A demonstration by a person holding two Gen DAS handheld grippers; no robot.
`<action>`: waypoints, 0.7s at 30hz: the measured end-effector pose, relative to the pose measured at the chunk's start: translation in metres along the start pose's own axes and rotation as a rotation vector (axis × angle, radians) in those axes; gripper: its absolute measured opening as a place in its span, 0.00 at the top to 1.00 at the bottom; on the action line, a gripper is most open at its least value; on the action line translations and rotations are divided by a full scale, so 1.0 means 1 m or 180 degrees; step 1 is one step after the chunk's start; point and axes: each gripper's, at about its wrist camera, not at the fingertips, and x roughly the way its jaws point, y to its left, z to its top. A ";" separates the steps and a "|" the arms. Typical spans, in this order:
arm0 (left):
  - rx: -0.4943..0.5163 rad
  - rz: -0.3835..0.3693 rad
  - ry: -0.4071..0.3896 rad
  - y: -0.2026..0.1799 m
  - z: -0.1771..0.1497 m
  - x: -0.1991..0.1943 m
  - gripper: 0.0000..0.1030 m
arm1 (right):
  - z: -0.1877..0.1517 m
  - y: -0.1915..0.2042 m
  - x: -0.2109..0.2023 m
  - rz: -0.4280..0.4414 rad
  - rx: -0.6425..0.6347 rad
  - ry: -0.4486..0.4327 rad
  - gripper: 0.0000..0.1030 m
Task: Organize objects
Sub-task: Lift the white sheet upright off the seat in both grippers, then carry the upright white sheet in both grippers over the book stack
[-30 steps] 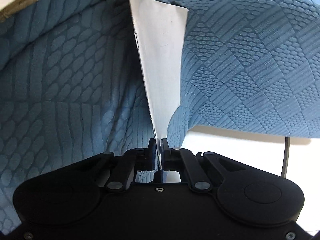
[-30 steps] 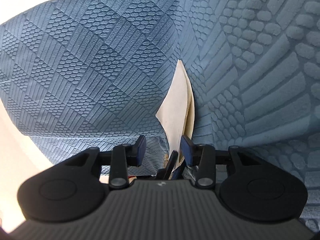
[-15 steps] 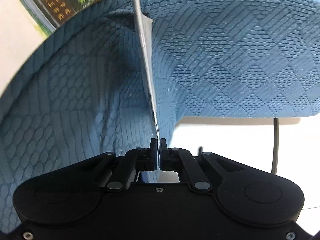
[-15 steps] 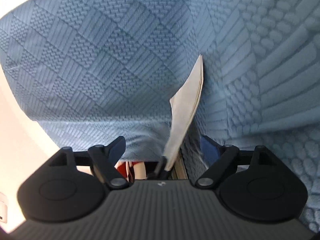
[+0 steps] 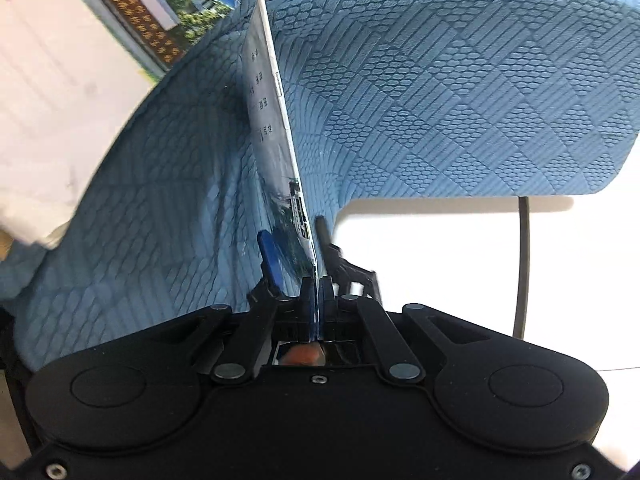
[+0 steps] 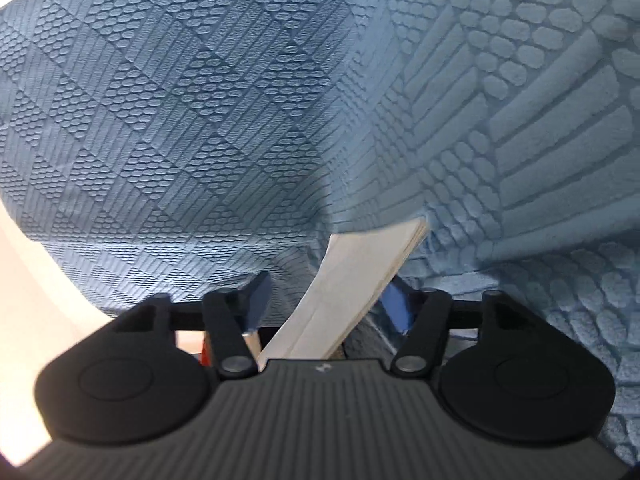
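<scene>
- The left tool [image 5: 316, 286] is squeezed tight on the bottom corner of a thin booklet [image 5: 276, 136].
- The booklet stands on its edge and reaches away from the tool, up against the blue bumpy cushion cover [image 5: 440, 100].
- Far on the left, a poster with a picture of trees [image 5: 160, 12] shows behind the blue cover.
- On the right, a thin dark cable [image 5: 524, 264] hangs by the white wall.
- The right tool [image 6: 326, 300] has its two sides apart, and they are closing.
- A stack of cream pages [image 6: 352, 284] leans between them. The pads do not press on it.
- Blue cover fills the right tool's view.
</scene>
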 end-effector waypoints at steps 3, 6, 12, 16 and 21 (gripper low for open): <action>0.0031 -0.0010 -0.0004 -0.001 -0.002 -0.013 0.99 | -0.001 -0.001 0.000 -0.0149 -0.0029 -0.0030 0.57; 0.0079 -0.0011 -0.0017 0.002 -0.008 -0.029 0.99 | -0.003 0.000 0.002 -0.0330 -0.0142 -0.0057 0.71; 0.0099 0.0086 -0.0028 0.012 -0.004 -0.047 0.99 | -0.017 0.016 0.009 -0.0500 -0.0560 0.0129 0.87; 0.0082 0.0110 -0.0038 0.022 -0.001 -0.047 0.99 | -0.030 0.023 0.013 -0.0498 -0.0759 0.0242 0.90; 0.0118 0.0124 -0.0008 0.027 0.000 -0.043 0.95 | -0.047 0.034 0.010 -0.0513 -0.0983 0.0315 0.92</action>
